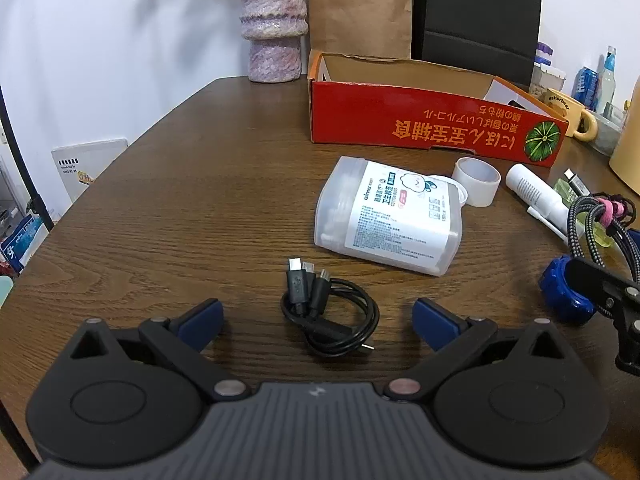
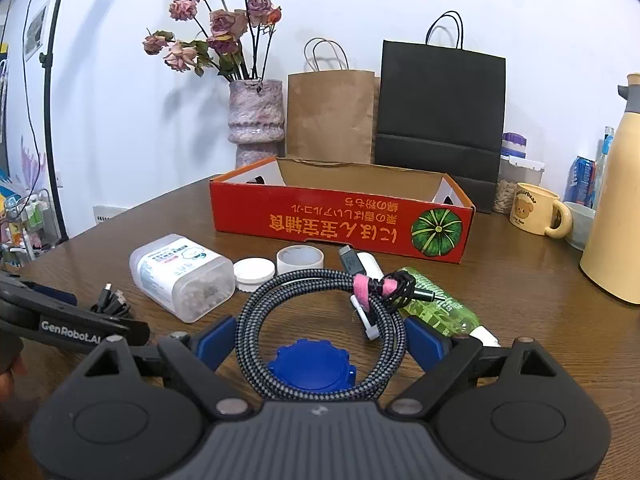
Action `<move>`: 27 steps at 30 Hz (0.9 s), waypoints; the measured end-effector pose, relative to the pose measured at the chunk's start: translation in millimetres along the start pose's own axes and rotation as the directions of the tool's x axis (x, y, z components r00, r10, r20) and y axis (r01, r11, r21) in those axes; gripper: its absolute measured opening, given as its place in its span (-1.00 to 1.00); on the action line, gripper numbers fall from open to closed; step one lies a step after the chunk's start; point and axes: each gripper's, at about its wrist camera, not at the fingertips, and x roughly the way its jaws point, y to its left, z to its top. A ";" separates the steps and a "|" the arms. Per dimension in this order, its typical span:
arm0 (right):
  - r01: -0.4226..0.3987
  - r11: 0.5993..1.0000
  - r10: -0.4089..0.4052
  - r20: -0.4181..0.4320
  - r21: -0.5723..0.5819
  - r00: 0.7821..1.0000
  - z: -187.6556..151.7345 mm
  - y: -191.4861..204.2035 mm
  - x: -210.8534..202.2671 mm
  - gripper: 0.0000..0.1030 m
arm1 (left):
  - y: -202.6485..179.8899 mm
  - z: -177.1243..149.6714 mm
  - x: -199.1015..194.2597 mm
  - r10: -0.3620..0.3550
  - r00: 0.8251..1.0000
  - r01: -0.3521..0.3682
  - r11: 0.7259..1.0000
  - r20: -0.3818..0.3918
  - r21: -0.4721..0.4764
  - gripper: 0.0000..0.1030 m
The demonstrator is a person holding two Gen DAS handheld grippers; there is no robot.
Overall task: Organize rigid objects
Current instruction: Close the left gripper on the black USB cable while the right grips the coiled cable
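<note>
Left wrist view: left gripper (image 1: pixel 318 322) nearest, jaws spread wide, nothing between the pads; small black cable (image 1: pixel 330 312) coiled on the wooden table (image 1: pixel 180 200) just ahead. Beyond it a clear plastic box (image 1: pixel 390 216) on its side, tape roll (image 1: pixel 476 180), open red carton (image 1: pixel 432 124)

Right wrist view: right gripper (image 2: pixel 320 338) jaws wide, closed on the braided cable coil (image 2: pixel 320 320), raised over a blue lid (image 2: pixel 312 364). Green bottle (image 2: pixel 436 308) just right; carton behind
</note>
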 end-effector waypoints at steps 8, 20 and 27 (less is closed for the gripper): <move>-0.005 1.000 0.005 0.006 0.001 1.000 -0.9 1.3 -2.3 0.74 | -3.0 -2.2 -2.6 0.003 1.000 -0.004 1.000 0.025 0.007 0.67; -0.006 1.000 0.006 0.010 0.000 1.000 -0.6 3.1 -3.5 0.74 | -5.6 -4.2 -8.4 0.002 0.998 -0.003 1.000 0.057 0.016 -0.03; -0.005 1.000 0.005 0.011 0.001 1.000 -0.8 2.5 -4.0 0.74 | -6.9 -5.2 -10.6 0.005 0.998 -0.006 1.000 0.063 0.018 -0.05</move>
